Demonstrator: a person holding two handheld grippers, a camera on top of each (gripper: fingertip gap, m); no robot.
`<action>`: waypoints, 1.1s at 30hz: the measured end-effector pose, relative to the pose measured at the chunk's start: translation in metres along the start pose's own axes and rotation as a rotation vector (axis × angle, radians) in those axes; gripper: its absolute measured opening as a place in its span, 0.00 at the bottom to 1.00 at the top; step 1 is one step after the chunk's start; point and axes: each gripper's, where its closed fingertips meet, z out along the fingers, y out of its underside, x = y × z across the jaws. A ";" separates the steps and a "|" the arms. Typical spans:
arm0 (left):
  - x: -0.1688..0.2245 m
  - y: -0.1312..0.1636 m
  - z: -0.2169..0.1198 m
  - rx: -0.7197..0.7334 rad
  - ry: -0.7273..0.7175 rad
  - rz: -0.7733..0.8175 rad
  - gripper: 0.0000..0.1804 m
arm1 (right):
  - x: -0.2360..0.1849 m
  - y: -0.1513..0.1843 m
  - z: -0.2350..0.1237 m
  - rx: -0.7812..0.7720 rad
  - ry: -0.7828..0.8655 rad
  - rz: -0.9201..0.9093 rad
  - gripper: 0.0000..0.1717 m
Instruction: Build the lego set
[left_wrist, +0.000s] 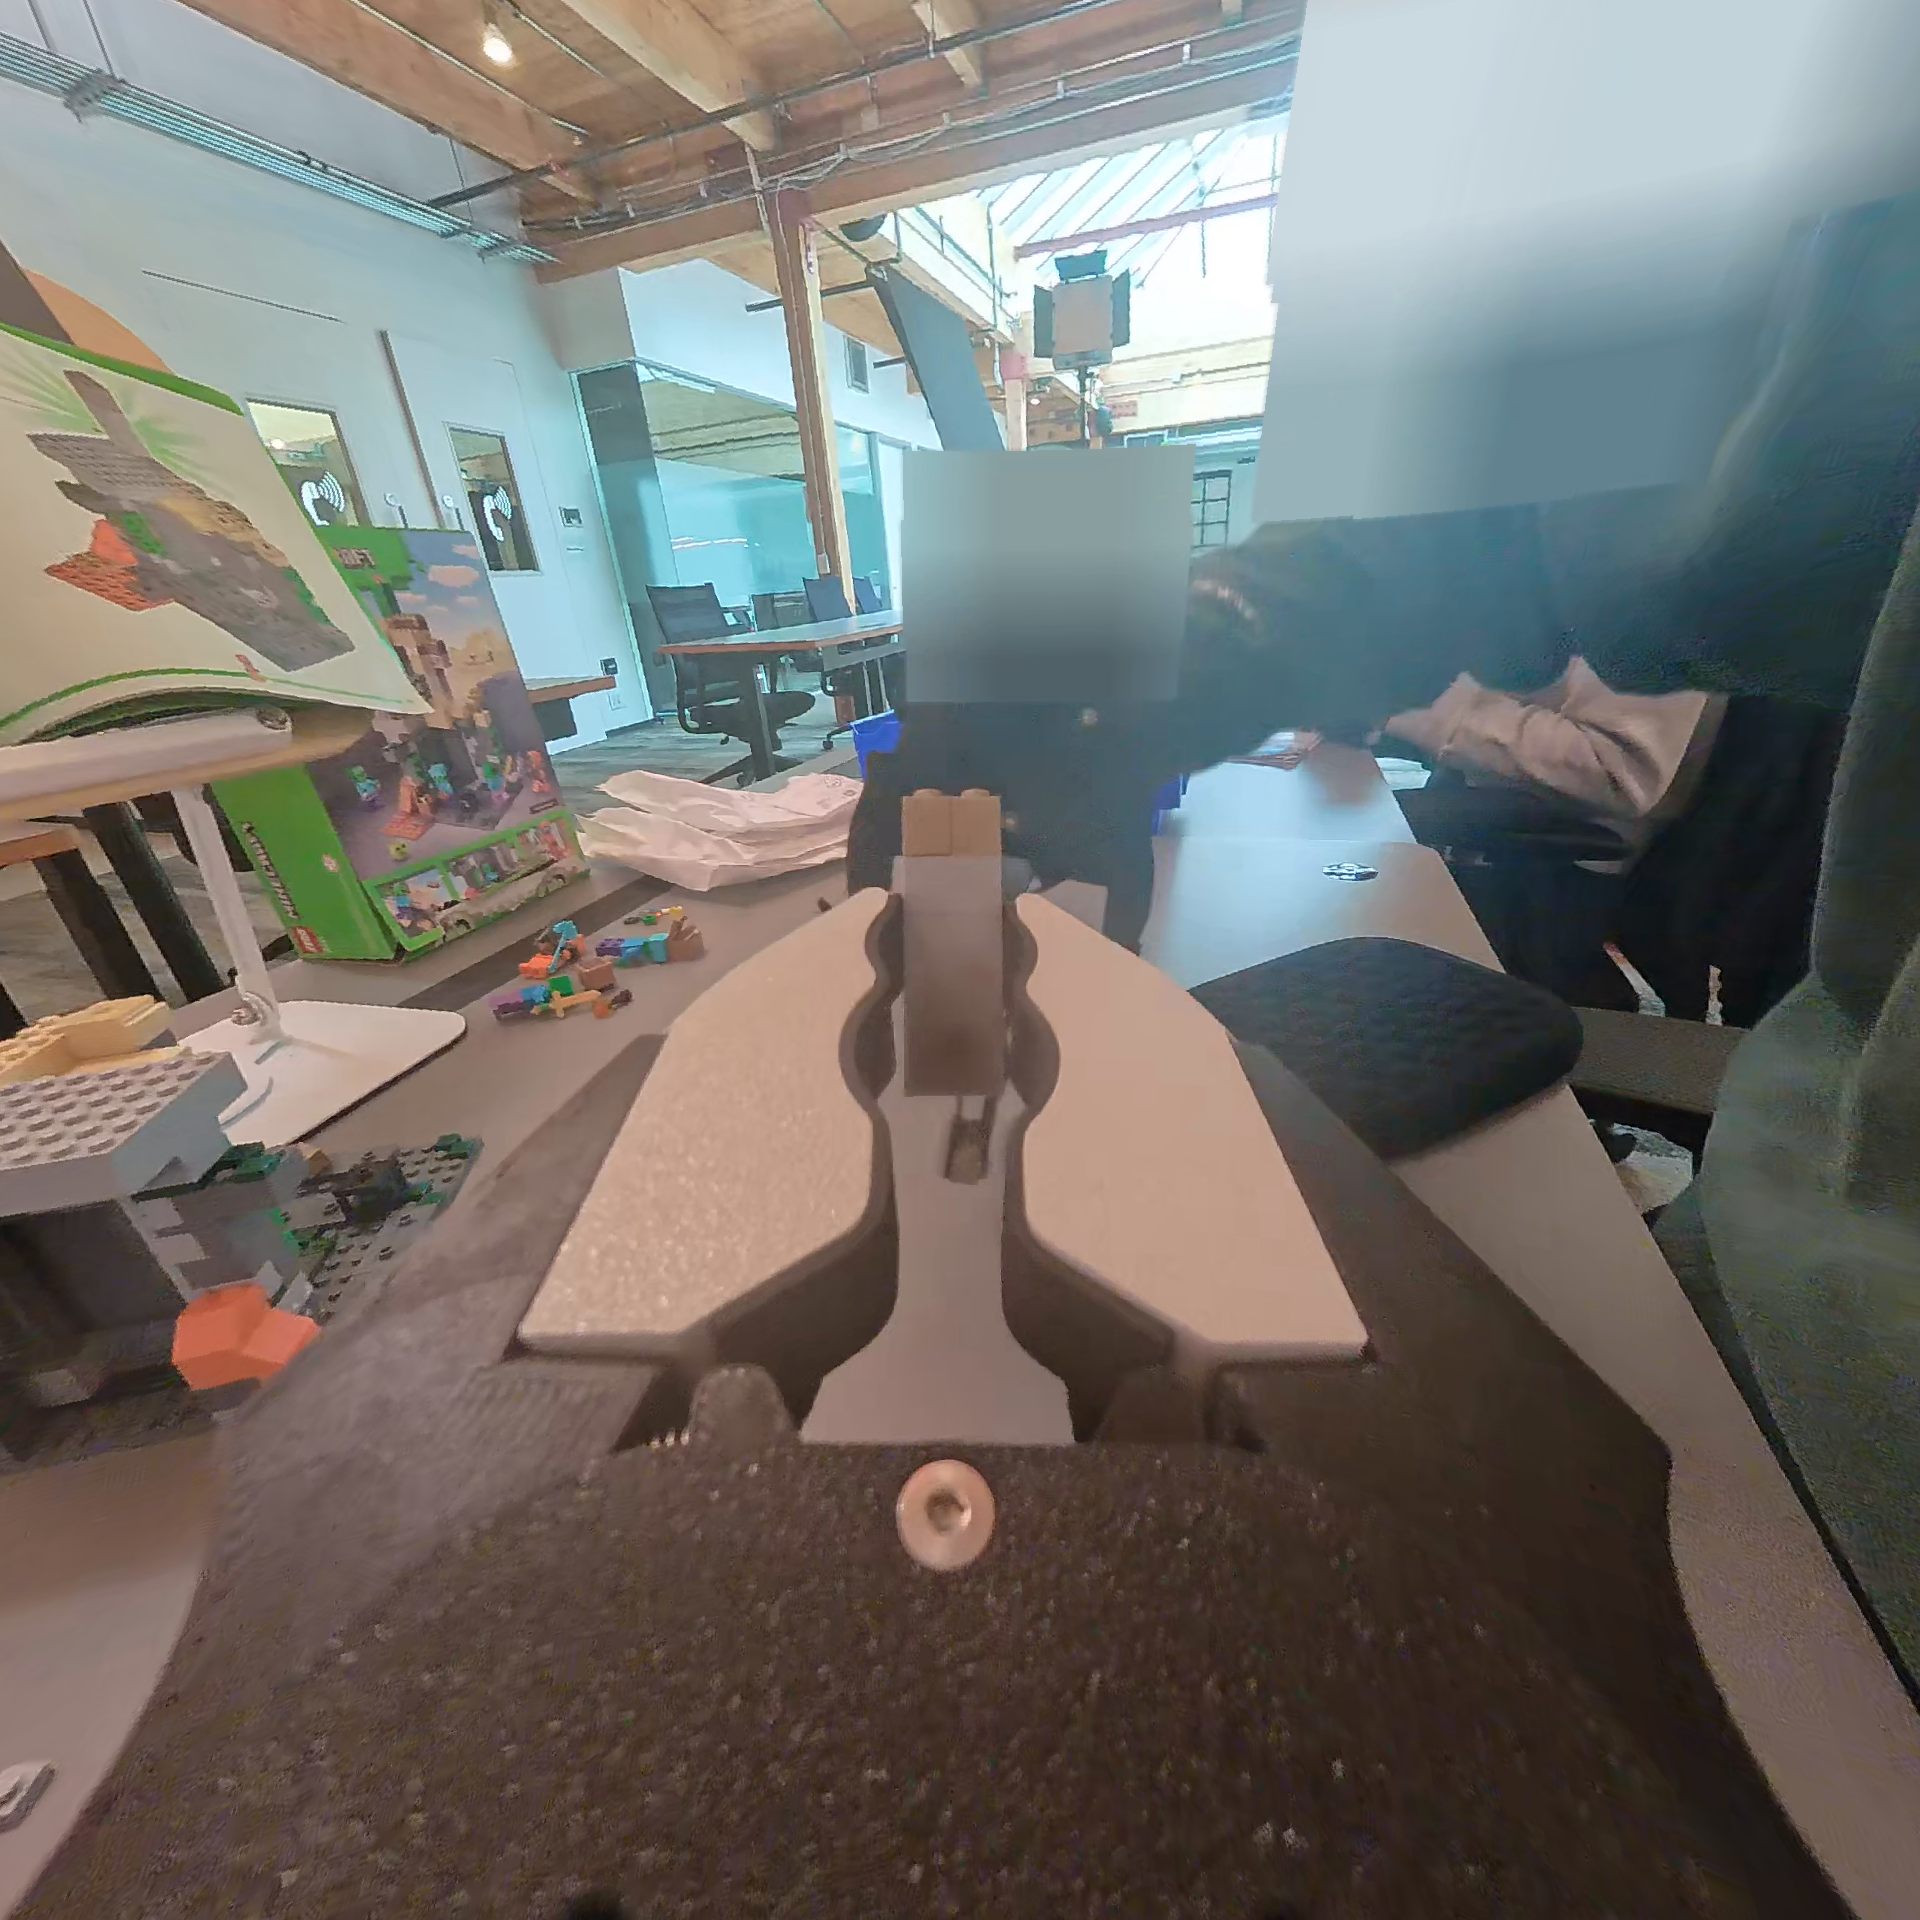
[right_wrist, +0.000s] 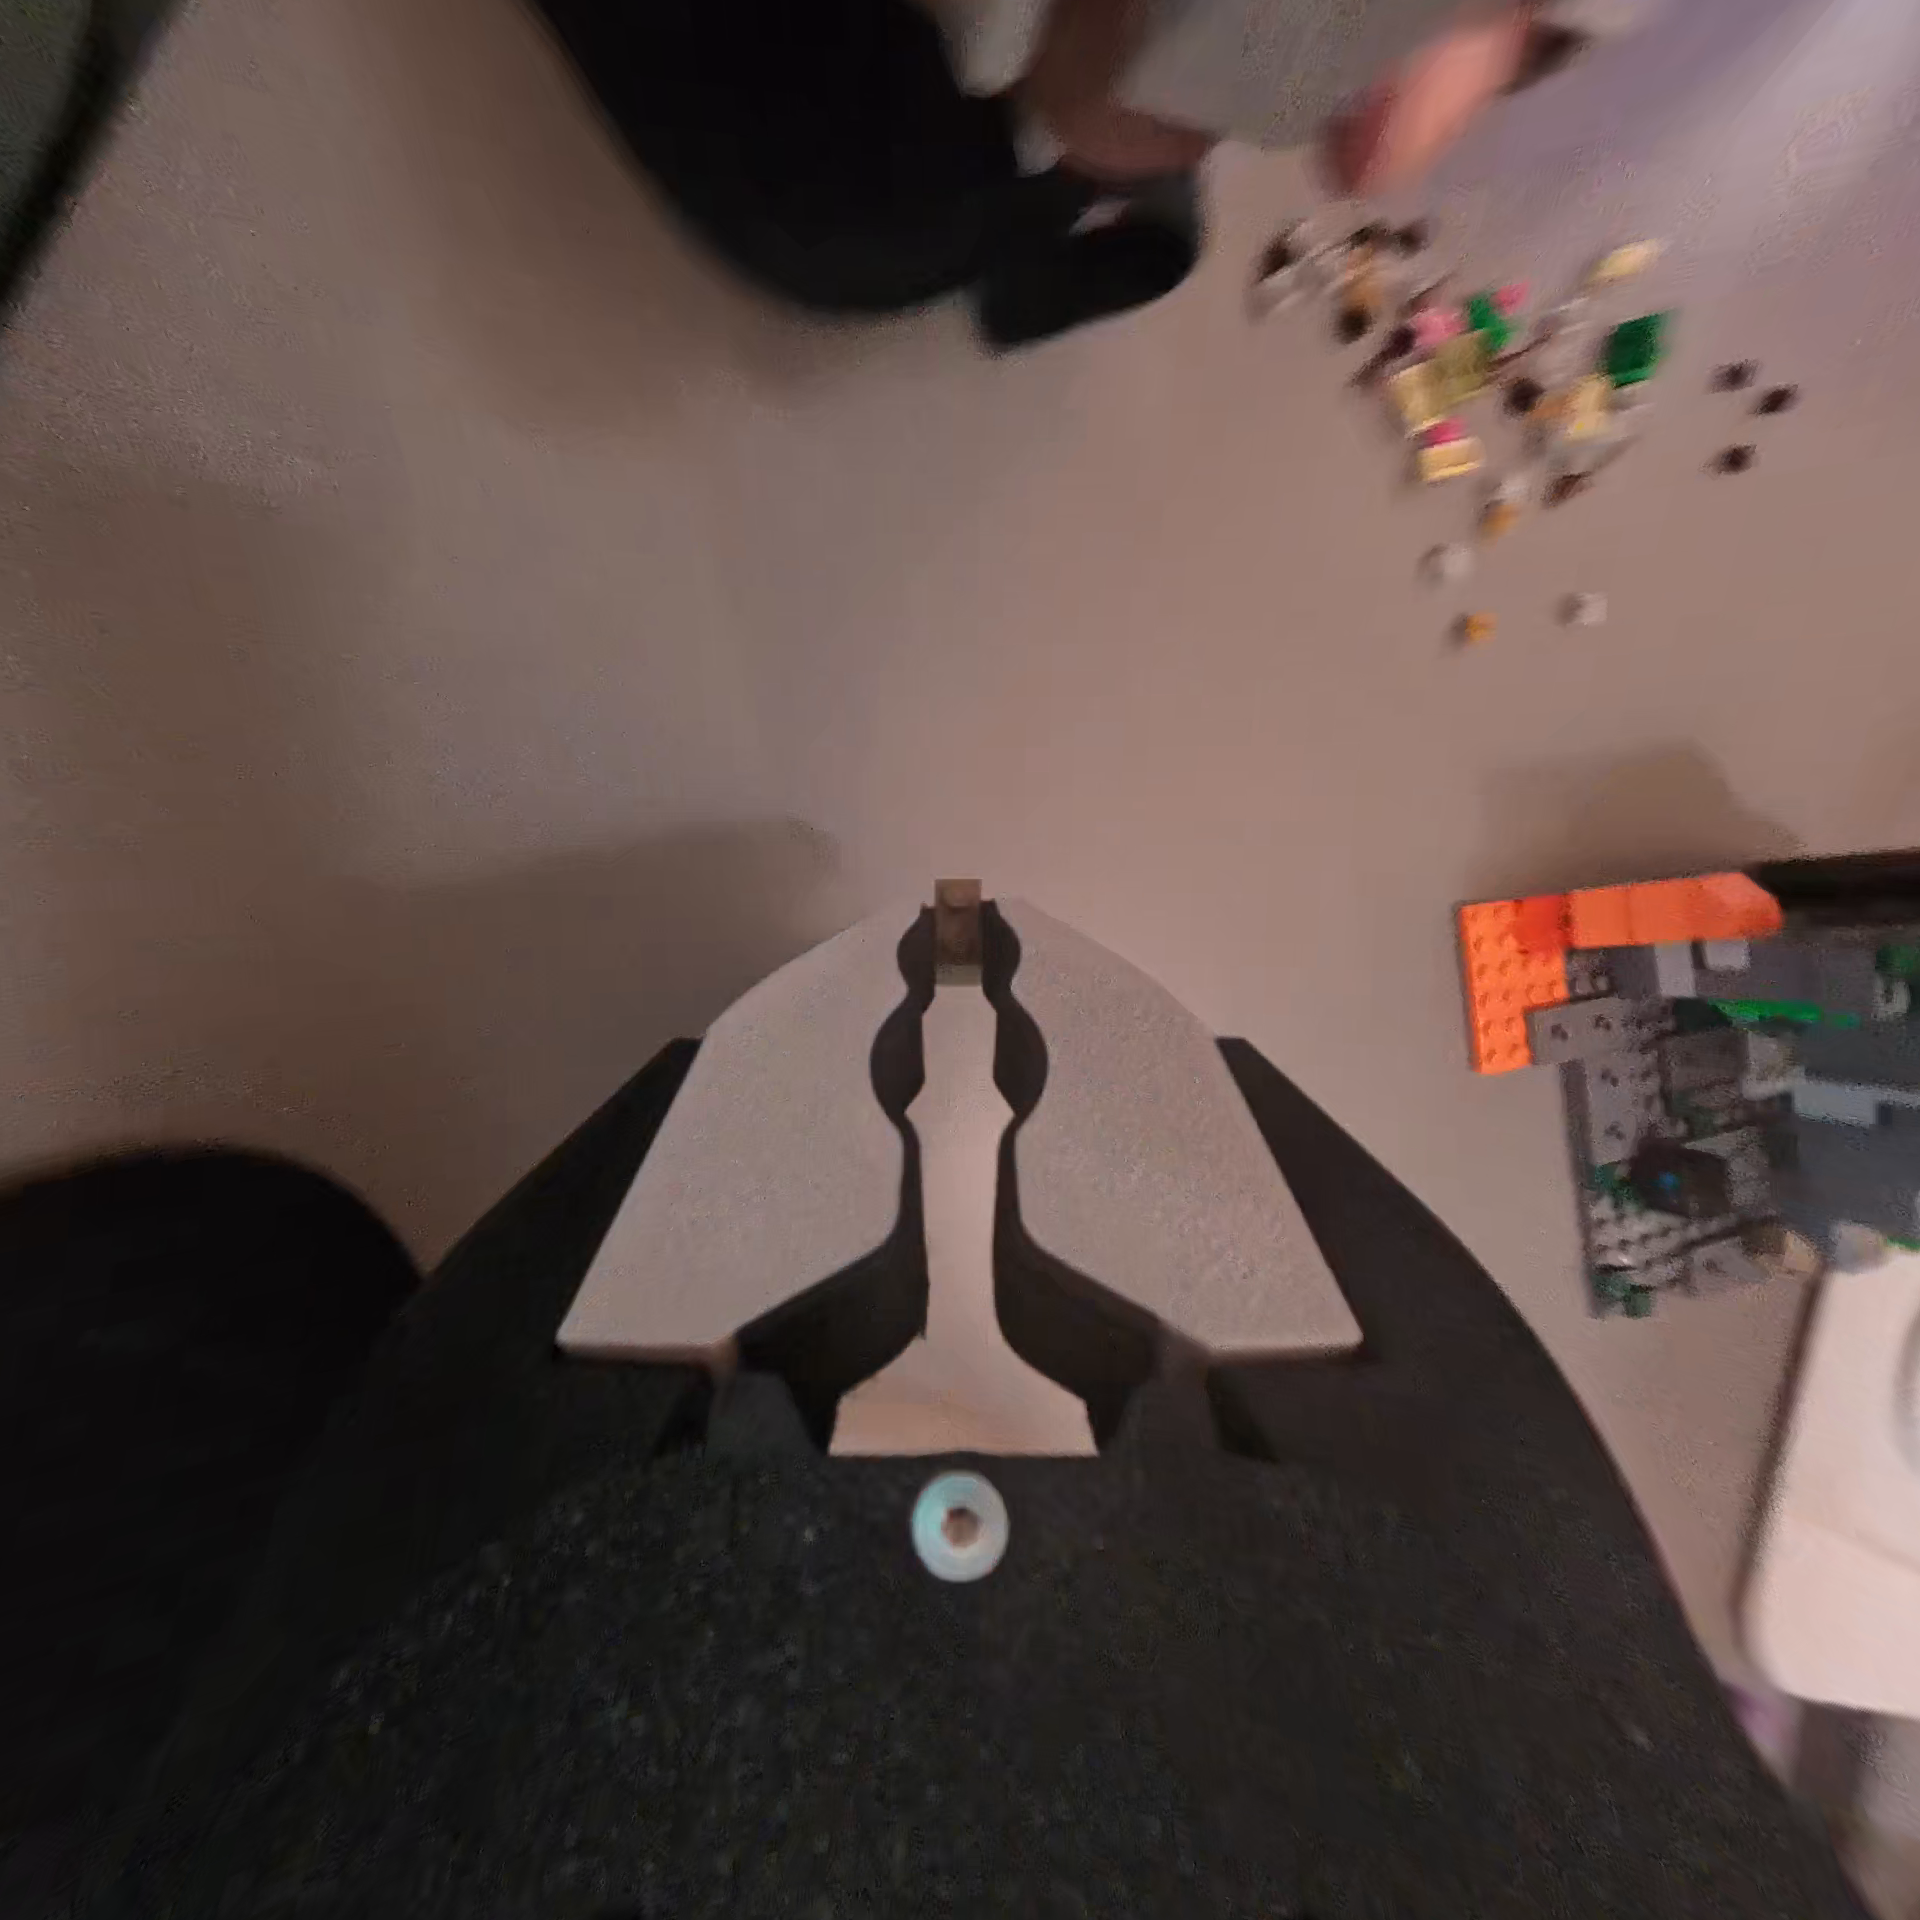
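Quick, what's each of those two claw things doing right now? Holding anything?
Left gripper: closed on a grey brick piece with tan bricks on top.
Right gripper: closed on a small tan brick.

Bright skylit left view, dim motion-blurred right view, both fisheye-warped at edges.

Grey brick (left_wrist: 951, 966), topped tan. Small tan brick (right_wrist: 956, 940). Grey build (right_wrist: 1704, 1101), cornered in orange, flecked green; box (left_wrist: 416, 769) edged green.

Left gripper (left_wrist: 951, 914) clamped on a brick stack

Fingers squeeze a grey brick piece (left_wrist: 951, 977) with two tan bricks (left_wrist: 951, 826) on its far end (held up above the table (left_wrist: 1351, 935)). Loose colourful bits (left_wrist: 592, 961), a green set box (left_wrist: 416, 769) and a half-built grey model (left_wrist: 135, 1195) sit off to the left.
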 end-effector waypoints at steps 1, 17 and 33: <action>-0.001 0.000 0.000 -0.001 -0.002 -0.001 0.09 | 0.005 -0.001 -0.001 0.079 0.029 0.070 0.04; -0.007 0.014 0.002 -0.041 -0.011 -0.039 0.09 | 0.008 0.044 0.027 0.084 0.028 0.308 0.06; -0.007 0.015 0.002 -0.043 -0.008 -0.044 0.10 | 0.009 0.042 0.019 -0.039 -0.032 0.298 0.04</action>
